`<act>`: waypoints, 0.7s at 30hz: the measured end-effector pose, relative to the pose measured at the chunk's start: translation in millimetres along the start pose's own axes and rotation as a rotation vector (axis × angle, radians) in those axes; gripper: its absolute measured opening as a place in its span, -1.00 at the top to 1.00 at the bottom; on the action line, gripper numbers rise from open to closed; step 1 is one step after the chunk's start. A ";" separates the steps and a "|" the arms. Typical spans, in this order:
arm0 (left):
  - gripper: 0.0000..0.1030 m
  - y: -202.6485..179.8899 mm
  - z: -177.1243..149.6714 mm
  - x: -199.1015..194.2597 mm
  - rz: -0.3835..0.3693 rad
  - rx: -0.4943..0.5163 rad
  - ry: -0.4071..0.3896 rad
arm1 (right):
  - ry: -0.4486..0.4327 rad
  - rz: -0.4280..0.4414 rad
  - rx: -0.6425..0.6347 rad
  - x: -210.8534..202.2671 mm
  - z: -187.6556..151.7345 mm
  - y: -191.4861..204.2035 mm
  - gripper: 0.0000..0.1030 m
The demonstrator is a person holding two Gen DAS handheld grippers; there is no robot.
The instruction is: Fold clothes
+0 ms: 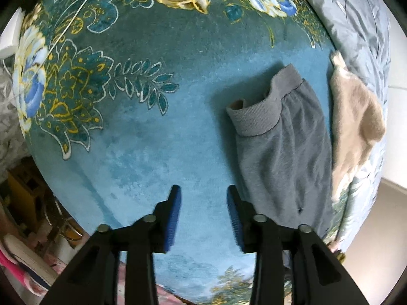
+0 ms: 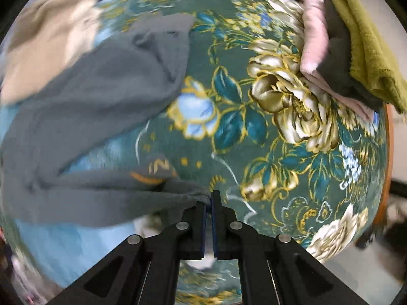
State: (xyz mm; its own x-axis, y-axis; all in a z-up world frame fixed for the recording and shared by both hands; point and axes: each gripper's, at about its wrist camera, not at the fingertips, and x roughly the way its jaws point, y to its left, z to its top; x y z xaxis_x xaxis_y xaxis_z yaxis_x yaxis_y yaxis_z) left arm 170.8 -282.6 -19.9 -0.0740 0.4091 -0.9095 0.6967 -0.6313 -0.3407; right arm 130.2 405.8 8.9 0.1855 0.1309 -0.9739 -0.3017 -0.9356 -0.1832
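1. The work surface is a teal floral blanket (image 1: 157,117) spread over a bed. In the left wrist view its middle is a big plain blue patch with nothing lying on it, so plenty of room there.
2. The blanket drops away at the lower left, where there's blurry clutter I can't identify. On the right its edge meets a grey-blue quilt (image 1: 361,25), with pale floor beyond.
3. The grey sweatpants (image 1: 285,152) lie right of that bare patch, ribbed cuff end pointing toward the blanket's middle. A beige fuzzy garment (image 1: 353,117) sits just beside them, at the quilt's edge.
4. The left gripper (image 1: 203,218) points steeply down over the bare blue patch, fingers partway apart with nothing between them. Its right finger is just beside the sweatpants' edge; touching or not, can't tell.
5. The right gripper (image 2: 208,218) also points steeply down, fingers pinched together on an edge of the sweatpants (image 2: 96,96). The cloth trails off left from the tips, and that view is motion-blurred.
6. Far right corner, right wrist view: a stack of folded cloths, olive one (image 2: 368,50) on top, then dark grey, then pink (image 2: 315,33), near the blanket's edge. Open floral blanket between it and the gripper.
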 end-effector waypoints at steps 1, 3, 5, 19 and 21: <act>0.09 0.3 0.4 0.3 -0.013 -0.008 -0.001 | -0.004 -0.003 -0.003 -0.2 3.0 7.7 0.89; 0.09 -0.7 2.5 4.5 -0.030 -0.019 0.006 | -0.014 -0.017 -0.037 -3.1 2.0 22.6 0.89; 0.09 -1.9 4.8 9.8 -0.041 -0.027 0.014 | -0.020 -0.041 -0.101 -6.3 -1.9 33.7 0.88; -0.04 -21.7 28.4 57.3 -0.217 -0.133 0.053 | -0.228 -0.093 -0.185 -78.7 -68.0 45.3 -0.31; -0.08 -25.7 32.8 64.6 -0.227 -0.134 0.055 | -0.209 -0.086 -0.212 -77.6 -73.7 62.5 -0.31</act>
State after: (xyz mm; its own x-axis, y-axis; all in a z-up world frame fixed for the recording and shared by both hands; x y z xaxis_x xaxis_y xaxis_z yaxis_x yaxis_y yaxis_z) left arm 124.7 -261.6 -77.7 -0.2030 0.5675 -0.7980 0.7553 -0.4279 -0.4964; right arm 165.8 313.1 82.9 -0.0011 0.2569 -0.9664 -0.0875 -0.9627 -0.2559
